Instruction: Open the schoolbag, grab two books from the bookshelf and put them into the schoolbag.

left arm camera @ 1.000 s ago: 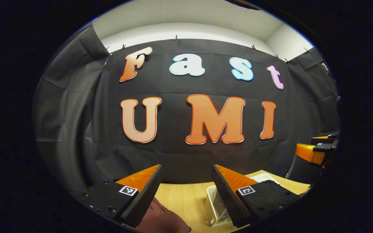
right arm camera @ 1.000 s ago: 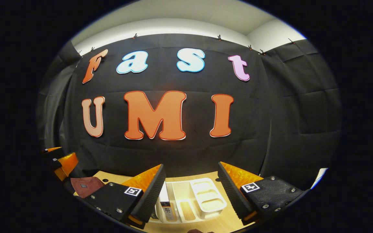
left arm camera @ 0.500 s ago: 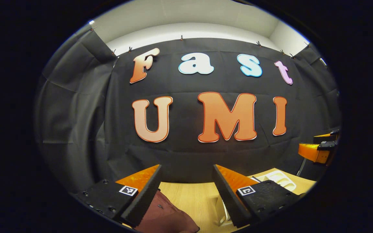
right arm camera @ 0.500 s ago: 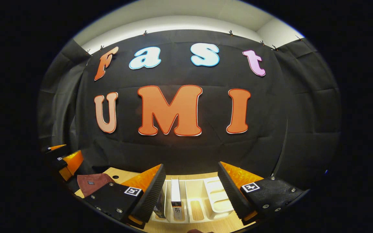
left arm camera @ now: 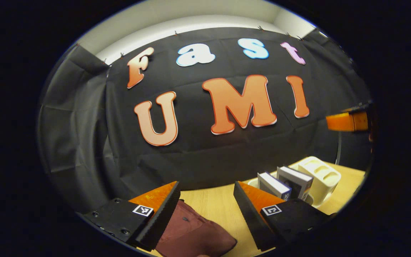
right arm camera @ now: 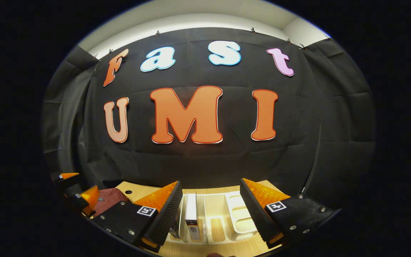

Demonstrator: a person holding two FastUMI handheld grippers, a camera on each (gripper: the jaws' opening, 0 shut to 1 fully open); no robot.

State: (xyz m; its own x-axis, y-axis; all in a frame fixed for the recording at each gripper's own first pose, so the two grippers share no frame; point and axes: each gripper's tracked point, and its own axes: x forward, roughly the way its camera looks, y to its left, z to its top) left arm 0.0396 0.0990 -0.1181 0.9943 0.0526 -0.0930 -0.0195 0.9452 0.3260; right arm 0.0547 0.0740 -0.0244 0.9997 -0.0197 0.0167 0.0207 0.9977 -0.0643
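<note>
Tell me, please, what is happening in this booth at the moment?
A person holds a two-finger gripper in each hand above a wooden table. The left gripper hangs open over a dark red schoolbag, touching nothing. The right gripper is open too, pointed at a pale bookshelf where books stand upright. No book is gripped yet, and I cannot tell whether the bag is open.

Two books (left arm camera: 284,182) stood in one rack (left arm camera: 321,175); one schoolbag (left arm camera: 194,233) lay on one table (left arm camera: 212,203). Two grippers were counted: the left gripper (left arm camera: 205,203) and the right gripper (right arm camera: 211,205), each with two fingers
</note>
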